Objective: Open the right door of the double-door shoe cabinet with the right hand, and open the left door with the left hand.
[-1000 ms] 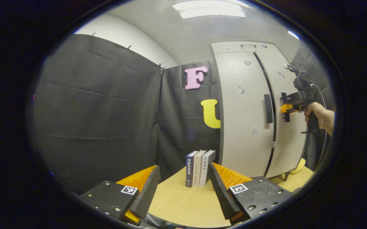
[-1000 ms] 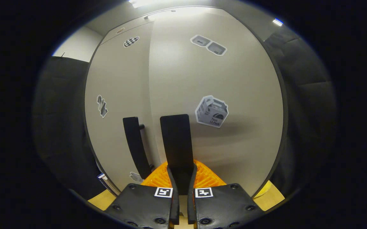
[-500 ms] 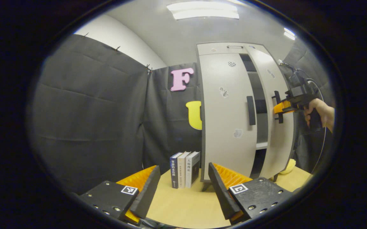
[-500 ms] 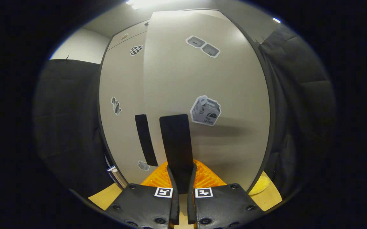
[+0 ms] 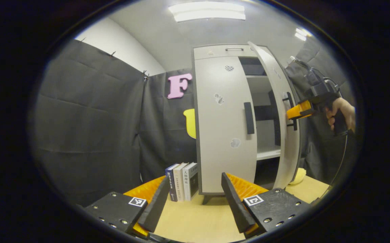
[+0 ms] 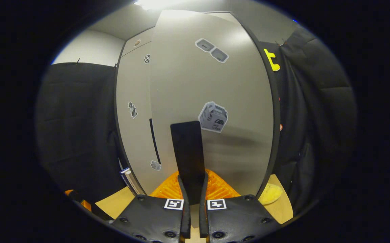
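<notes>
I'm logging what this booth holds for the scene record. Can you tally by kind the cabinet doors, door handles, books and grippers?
Cabinet doors: 2, left door shut, right door swung partly open
Door handles: 2, left handle, right handle
Books: 3, upright beside the cabinet
Grippers: 2, left gripper, right gripper
Total: 9

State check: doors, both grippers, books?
right door: partly open, shelves showing
right handle: clamped in right gripper
left door: closed
left handle: untouched
right gripper: shut on right handle
left gripper: open, empty, away from cabinet
books: upright beside cabinet
</notes>
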